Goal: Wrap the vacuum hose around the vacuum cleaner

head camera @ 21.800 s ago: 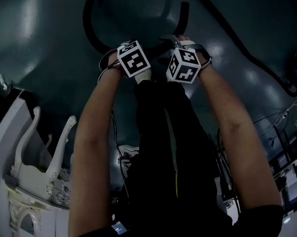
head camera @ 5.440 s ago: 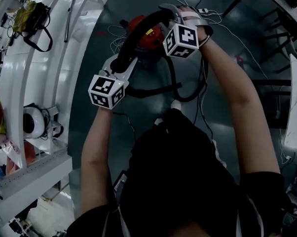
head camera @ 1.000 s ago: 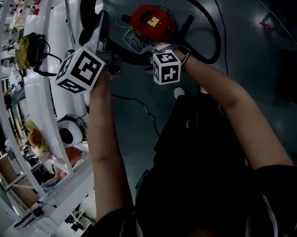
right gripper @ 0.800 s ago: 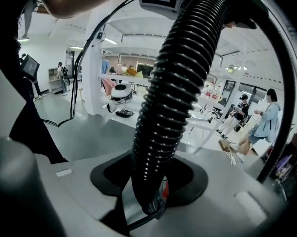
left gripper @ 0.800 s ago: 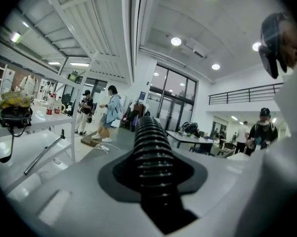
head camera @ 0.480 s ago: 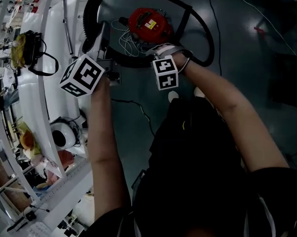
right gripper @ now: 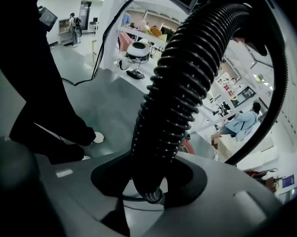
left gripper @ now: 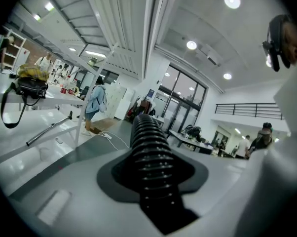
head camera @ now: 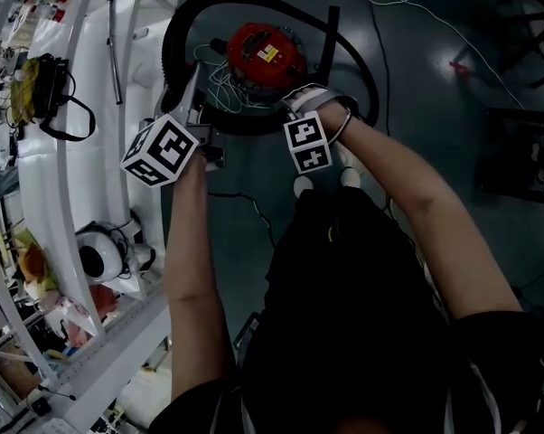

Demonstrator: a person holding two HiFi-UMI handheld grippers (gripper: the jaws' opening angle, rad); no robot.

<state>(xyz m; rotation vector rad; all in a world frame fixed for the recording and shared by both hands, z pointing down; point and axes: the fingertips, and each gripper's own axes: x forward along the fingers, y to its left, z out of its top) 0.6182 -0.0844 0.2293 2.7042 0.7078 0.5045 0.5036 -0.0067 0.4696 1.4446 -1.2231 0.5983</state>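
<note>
Two claws clench the vacuum hose [head camera: 174, 43]. The left claw [left gripper: 151, 177] grips it left of the red vacuum cleaner [head camera: 266, 55], which sits on the floor [head camera: 435, 152] ahead, between both claws. The hose loops round the cleaner's far side to the right claw [right gripper: 148, 181], whose jaws have just been closing on it, nearer the cleaner.

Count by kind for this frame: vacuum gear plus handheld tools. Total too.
vacuum cleaner, red: 1
hose, black: 1
tools: 2. The left tool is clamped on the hose; the right tool has just been closing, with the hose between its jaws.
total: 4
</note>
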